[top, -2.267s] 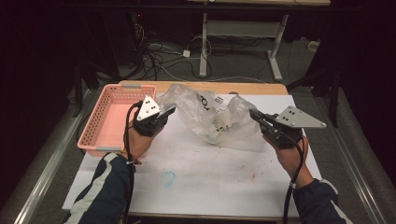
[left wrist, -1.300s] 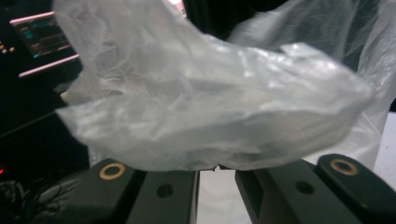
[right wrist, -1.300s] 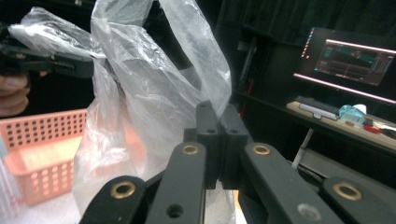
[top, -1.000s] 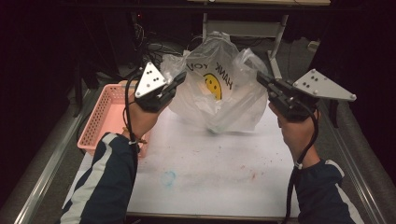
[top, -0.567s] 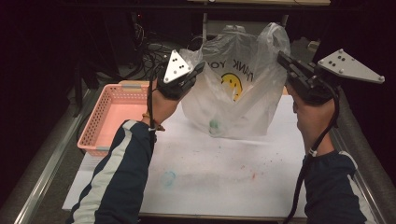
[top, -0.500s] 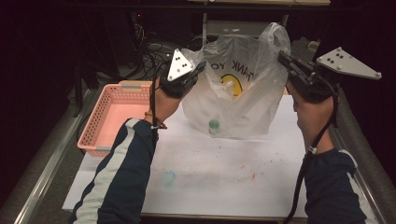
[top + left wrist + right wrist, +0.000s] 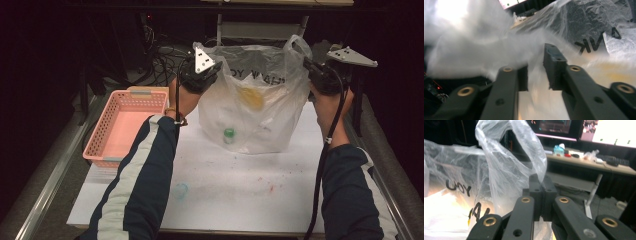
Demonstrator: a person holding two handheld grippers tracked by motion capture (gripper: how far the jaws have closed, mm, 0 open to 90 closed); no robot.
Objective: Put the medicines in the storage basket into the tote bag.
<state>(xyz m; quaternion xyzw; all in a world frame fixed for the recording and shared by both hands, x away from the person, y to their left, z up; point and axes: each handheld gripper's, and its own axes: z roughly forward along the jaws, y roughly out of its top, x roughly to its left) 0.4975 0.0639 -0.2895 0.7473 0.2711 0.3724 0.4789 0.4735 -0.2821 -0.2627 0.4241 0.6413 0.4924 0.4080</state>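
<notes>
Step in hand: a clear plastic bag [image 7: 260, 107] is held up by its top over the tabletop [image 7: 240, 185], apparently so that it can be opened or emptied; its bottom rests on or just above the white sheet.
Bag position: far half of the tabletop, between the two grippers, right of the pink basket [image 7: 127, 125].
Contents: a small green-capped item [image 7: 229, 134] is seen low inside the bag, near its near-left wall; the rest of the contents cannot be made out.
Left gripper [image 7: 535, 68]: the fingers [image 7: 554, 65] have just been opening and now stand apart, with the thin film lying blurred in the gap between them; the pads are not seen pressing on it.
Right gripper [image 7: 541, 195]: the fingers are together, clamped on the bag's right handle loop [image 7: 509, 152], which rises above them.
Good practice, right side: the clamp should be kept firm and high, since the bag's weight is judged to hang from this side alone.
Good practice, left side: a fresh bite should be taken on a single layer of the rim, not a bunched fold, so the mouth is spread rather than pinched.
Risk: with the left side loose, the film may sag and the mouth may collapse.
Basket: it lies well apart to the left, and is judged a likely place for the contents.
</notes>
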